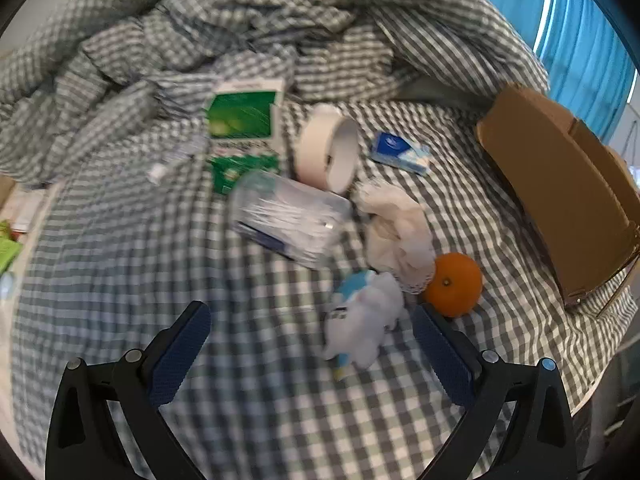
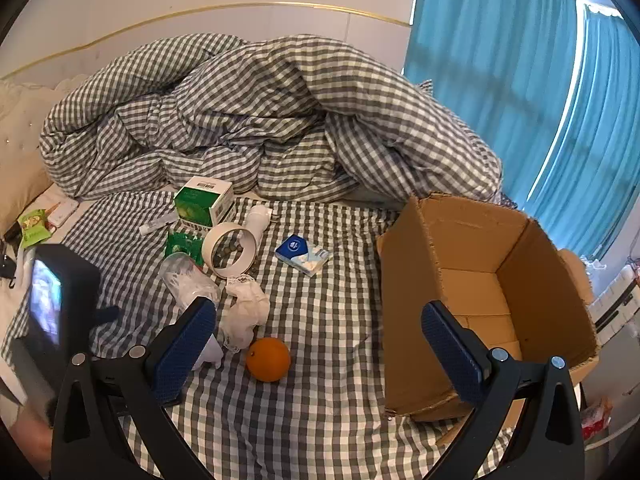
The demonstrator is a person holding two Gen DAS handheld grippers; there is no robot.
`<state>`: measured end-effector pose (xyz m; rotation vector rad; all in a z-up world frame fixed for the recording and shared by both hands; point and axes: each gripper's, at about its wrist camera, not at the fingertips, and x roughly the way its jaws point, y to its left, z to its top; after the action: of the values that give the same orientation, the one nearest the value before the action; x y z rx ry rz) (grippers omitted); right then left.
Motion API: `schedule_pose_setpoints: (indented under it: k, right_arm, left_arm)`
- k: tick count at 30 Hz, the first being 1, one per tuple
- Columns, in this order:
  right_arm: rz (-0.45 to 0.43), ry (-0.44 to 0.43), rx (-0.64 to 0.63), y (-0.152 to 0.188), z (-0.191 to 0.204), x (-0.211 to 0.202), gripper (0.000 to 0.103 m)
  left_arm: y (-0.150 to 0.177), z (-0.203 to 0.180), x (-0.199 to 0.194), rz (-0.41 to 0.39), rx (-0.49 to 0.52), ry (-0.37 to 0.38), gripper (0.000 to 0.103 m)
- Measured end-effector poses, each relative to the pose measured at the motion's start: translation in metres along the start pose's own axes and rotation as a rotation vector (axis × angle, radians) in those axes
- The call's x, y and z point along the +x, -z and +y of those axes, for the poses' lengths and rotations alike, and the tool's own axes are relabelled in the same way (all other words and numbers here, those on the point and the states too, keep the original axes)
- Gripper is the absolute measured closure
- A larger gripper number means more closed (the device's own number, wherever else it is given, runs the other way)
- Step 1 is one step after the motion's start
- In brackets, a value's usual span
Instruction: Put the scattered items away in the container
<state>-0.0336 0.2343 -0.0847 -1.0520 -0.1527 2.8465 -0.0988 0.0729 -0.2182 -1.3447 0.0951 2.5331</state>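
An open cardboard box [image 2: 480,280] stands on the checked bed at the right; it also shows in the left wrist view [image 1: 560,184]. Scattered items lie left of it: an orange [image 2: 268,359] [image 1: 454,284], a white crumpled cloth [image 2: 244,312] [image 1: 396,232], a small white-and-blue plush toy [image 1: 364,320], a clear plastic container [image 1: 288,220] [image 2: 188,276], a tape roll [image 2: 228,250] [image 1: 328,148], a blue tissue pack [image 2: 304,254] [image 1: 400,152] and a green box [image 2: 204,200] [image 1: 244,116]. My left gripper [image 1: 312,344] is open just above the plush toy. My right gripper [image 2: 320,336] is open and empty, above the orange.
A bunched checked duvet [image 2: 260,120] fills the back of the bed. Blue curtains [image 2: 540,80] hang at the right. Small packets [image 2: 34,226] lie at the left bed edge. The left gripper's body [image 2: 52,312] shows at the left in the right wrist view.
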Motion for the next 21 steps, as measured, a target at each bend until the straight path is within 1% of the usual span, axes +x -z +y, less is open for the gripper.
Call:
schedule_pose_setpoints:
  k: [3, 5, 6, 7, 8, 9, 10, 11, 15, 18, 21]
  right_arm:
    - [0.007, -0.016, -0.003, -0.001, 0.001, 0.006, 0.000]
    - [0.008, -0.017, -0.009, -0.002, 0.002, 0.010, 0.000]
    - [0.007, -0.020, -0.013, -0.002, 0.003, 0.013, 0.000]
    - [0.007, -0.023, -0.016, -0.003, 0.004, 0.014, 0.000]
    - [0.009, -0.028, -0.019, -0.003, 0.005, 0.015, 0.000]
    - [0.009, -0.031, -0.022, -0.002, 0.006, 0.015, 0.000]
    - [0.008, -0.036, -0.026, -0.002, 0.007, 0.016, 0.000]
    - [0.006, -0.042, -0.031, -0.002, 0.009, 0.017, 0.000]
    - [0.007, -0.065, -0.048, -0.002, 0.017, 0.023, 0.000]
    - [0.016, -0.077, -0.062, -0.001, 0.023, 0.029, 0.000]
    - [0.023, -0.077, -0.084, 0.002, 0.029, 0.037, 0.000]
  left_arm:
    - [-0.001, -0.007, 0.012, 0.000, 0.022, 0.026, 0.001]
    - [-0.002, -0.012, 0.023, 0.011, 0.041, 0.030, 0.004]
    - [-0.002, -0.014, 0.029, 0.020, 0.046, 0.031, 0.009]
    - [-0.001, -0.016, 0.035, 0.033, 0.047, 0.033, 0.019]
    - [0.000, -0.017, 0.042, 0.051, 0.045, 0.036, 0.026]
    - [0.002, -0.016, 0.047, 0.068, 0.039, 0.052, 0.040]
    - [0.003, -0.016, 0.050, 0.078, 0.028, 0.082, 0.047]
    - [0.004, -0.016, 0.051, 0.082, 0.020, 0.099, 0.048]
    - [0.008, -0.021, 0.049, 0.061, 0.048, 0.080, 0.049]
    - [0.010, -0.015, 0.044, 0.050, 0.026, 0.093, 0.052]
    - [0.011, -0.005, 0.035, 0.027, 0.003, 0.084, 0.052]
